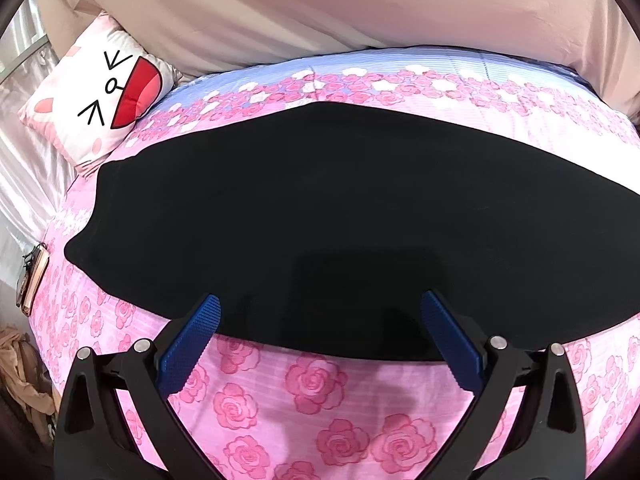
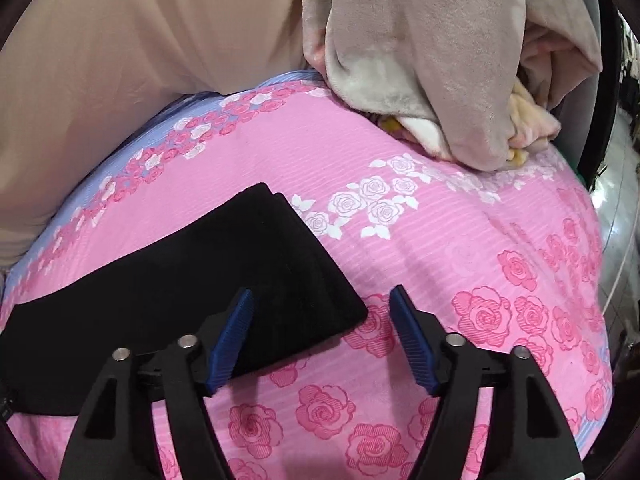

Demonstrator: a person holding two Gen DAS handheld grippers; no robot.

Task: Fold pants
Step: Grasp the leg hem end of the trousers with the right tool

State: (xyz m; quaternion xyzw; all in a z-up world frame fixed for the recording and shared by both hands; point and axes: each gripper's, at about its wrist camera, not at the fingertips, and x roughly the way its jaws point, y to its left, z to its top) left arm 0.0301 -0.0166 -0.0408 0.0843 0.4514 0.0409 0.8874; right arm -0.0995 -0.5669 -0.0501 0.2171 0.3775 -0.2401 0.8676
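Observation:
The black pants (image 1: 320,216) lie flat across a pink rose-print bed sheet (image 1: 304,396), legs stacked one on the other. My left gripper (image 1: 320,312) is open, its blue pads over the near edge of the pants, holding nothing. In the right wrist view the leg-hem end of the pants (image 2: 240,272) lies at the left, two layers showing at the hem. My right gripper (image 2: 322,304) is open and empty, straddling the near right corner of that hem, its left pad over black fabric and its right pad over the sheet (image 2: 460,240).
A white cat-face pillow (image 1: 96,96) lies at the bed's far left. A phone-like object (image 1: 34,276) sits at the left bed edge. A heap of grey and cream blankets (image 2: 440,60) sits at the far right. A beige padded headboard (image 1: 320,4) backs the bed.

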